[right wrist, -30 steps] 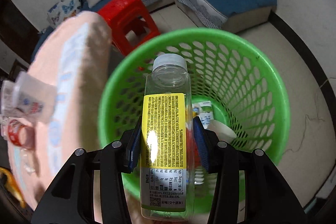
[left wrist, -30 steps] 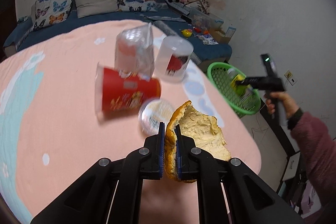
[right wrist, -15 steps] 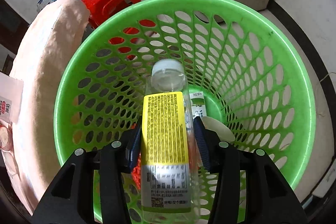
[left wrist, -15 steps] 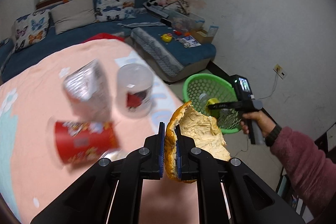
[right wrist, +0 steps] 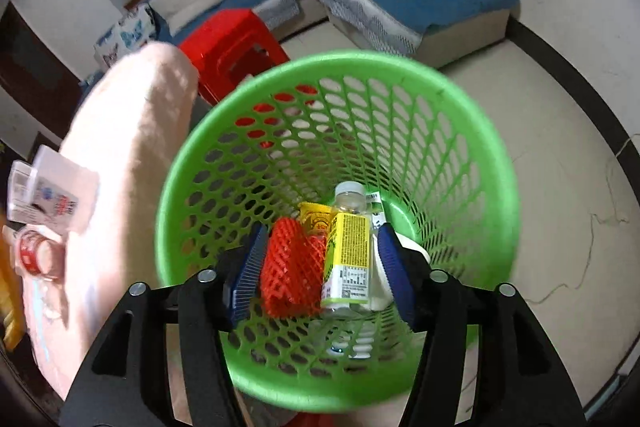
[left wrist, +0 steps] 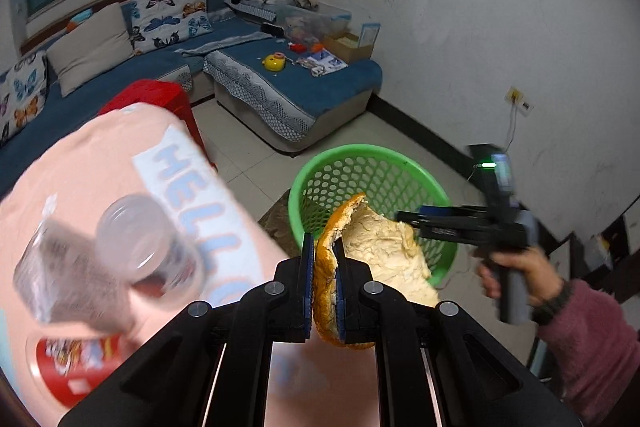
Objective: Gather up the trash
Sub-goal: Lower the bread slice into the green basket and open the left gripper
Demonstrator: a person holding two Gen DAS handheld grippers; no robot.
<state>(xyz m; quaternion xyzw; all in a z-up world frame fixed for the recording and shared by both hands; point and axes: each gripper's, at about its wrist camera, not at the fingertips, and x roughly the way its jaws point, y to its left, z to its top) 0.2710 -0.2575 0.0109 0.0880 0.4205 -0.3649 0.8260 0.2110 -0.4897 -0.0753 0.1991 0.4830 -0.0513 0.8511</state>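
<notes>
Two grippers are at work around one green basket, which stands on the tiled floor just beside the pink-clothed counter. The right gripper hangs over the basket's mouth, its jaws opening; the clear bottle with a white cap and yellow label lies below and between them, down in the basket, with the blue pads off its sides. Left of the bottle, also between the jaws, lies a red mesh piece, and beyond it a small yellow packet. The left gripper has its jaws clamped together on a piece of orange peel, bright orange on the rind edge and pale, fibrous on the inside, which fans out to the right of the jaws and covers part of the basket's near rim in that view. Right of the peel, a hand in a pink sleeve grips the other tool. Left of the jaws, on the counter, blurred, lie a clear plastic cup, a crumpled clear wrapper and a red cup. A red stool stands beyond the basket.
</notes>
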